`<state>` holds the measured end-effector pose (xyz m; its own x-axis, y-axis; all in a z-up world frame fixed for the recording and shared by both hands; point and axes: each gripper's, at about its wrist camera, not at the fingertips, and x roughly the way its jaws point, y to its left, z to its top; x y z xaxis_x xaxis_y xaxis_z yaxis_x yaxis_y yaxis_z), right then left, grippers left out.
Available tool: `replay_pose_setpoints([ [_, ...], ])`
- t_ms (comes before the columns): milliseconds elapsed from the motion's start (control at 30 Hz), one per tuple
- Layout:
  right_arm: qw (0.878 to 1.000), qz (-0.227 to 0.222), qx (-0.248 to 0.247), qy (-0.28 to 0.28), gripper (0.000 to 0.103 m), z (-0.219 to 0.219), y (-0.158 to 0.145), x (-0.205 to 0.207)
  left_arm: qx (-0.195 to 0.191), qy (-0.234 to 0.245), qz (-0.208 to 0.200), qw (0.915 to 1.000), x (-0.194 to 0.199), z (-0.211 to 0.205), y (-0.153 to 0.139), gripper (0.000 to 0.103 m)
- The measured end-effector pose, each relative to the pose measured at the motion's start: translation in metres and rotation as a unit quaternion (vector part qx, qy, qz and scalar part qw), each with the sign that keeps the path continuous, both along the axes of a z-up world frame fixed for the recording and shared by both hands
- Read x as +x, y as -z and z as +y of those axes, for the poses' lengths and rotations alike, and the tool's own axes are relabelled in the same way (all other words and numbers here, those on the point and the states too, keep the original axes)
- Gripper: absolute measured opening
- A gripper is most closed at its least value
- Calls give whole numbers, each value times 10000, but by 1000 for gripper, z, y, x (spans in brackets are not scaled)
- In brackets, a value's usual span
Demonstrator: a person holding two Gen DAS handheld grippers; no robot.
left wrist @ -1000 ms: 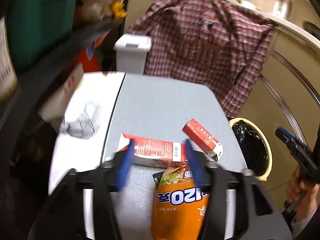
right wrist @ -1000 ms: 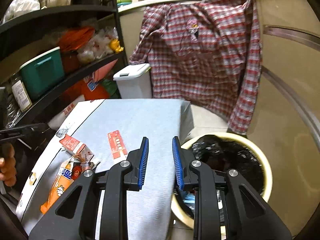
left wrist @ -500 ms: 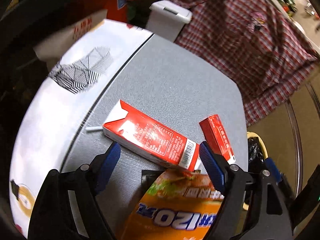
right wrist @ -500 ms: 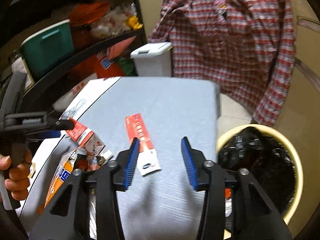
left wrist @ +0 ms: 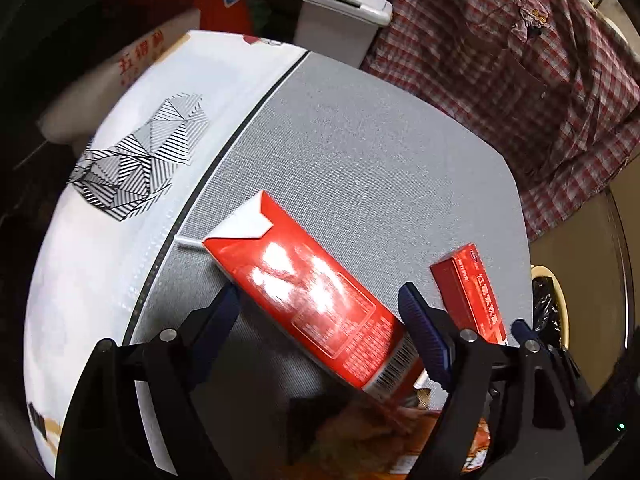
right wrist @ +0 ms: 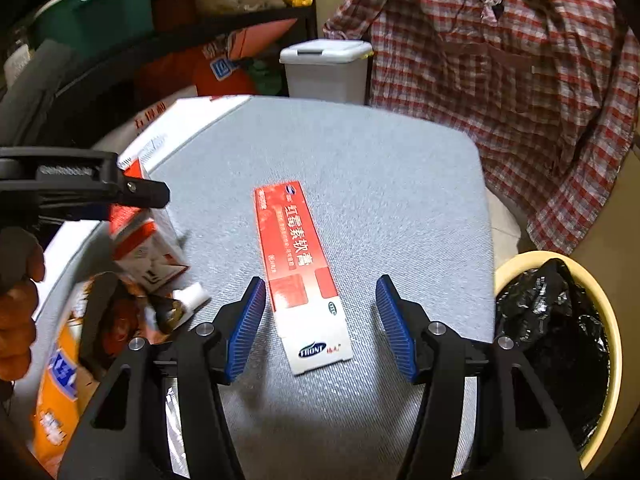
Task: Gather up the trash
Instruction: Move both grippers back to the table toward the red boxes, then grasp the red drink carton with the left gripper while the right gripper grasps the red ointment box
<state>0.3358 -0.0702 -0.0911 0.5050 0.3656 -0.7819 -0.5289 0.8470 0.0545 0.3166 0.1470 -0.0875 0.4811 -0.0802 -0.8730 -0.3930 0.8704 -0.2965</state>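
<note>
A red drink carton [left wrist: 312, 300] lies slantwise on the grey tabletop [left wrist: 360, 160]. My left gripper [left wrist: 320, 292] is open and straddles it, with the pads close to its sides but not pressing. An orange snack bag [left wrist: 360, 420] lies under the gripper's base. A long red and white ointment box [right wrist: 296, 264] lies on the grey top. My right gripper [right wrist: 320, 282] hangs over the box's near end, its jaws opening and the pads clear of the box. The right wrist view also shows the left gripper [right wrist: 136, 194] over the carton [right wrist: 140, 240], held by a hand [right wrist: 16, 312].
A yellow bin [right wrist: 612, 344] lined with a black bag stands right of the table. A white lidded bin [right wrist: 324, 64] and a hanging plaid shirt [right wrist: 500, 80] are behind. Dark shelves with a green tub [right wrist: 100, 12] rise at the left. A white patterned panel [left wrist: 140, 160] borders the grey top.
Both grippers came down toward the table. The left jaws widened and now straddle the carton. The right gripper swung left from over the bin to the ointment box, its jaws widening.
</note>
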Motion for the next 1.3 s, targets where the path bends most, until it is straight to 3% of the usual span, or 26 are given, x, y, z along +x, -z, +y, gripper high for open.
replay_pose_setpoints([
  [233, 9999, 102, -104, -17, 54, 4, 10, 3, 502, 280, -58, 9983, 8, 18, -10, 51],
  [367, 9999, 109, -108, 35, 39, 3, 9, 3, 846, 317, -102, 9959, 8, 21, -15, 51],
  [467, 9998, 93, -117, 166, 35, 0, 6, 2, 793, 316, -47, 9963, 7, 21, -15, 56],
  [700, 9992, 171, -133, 338, 38, -6, 6, 3, 937, 304, 56, 9951, -1, 10, -8, 57],
  [833, 9990, 174, -106, 387, 38, -7, 7, 6, 1106, 337, 15, 9933, -5, 6, -7, 42],
  [900, 9990, 180, -88, 402, 38, -7, 8, 7, 1210, 330, -34, 9921, -7, 5, -7, 40],
  [1300, 9988, 121, -124, 449, 35, -7, 8, 9, 1263, 411, -15, 9911, -13, 2, 1, 40],
])
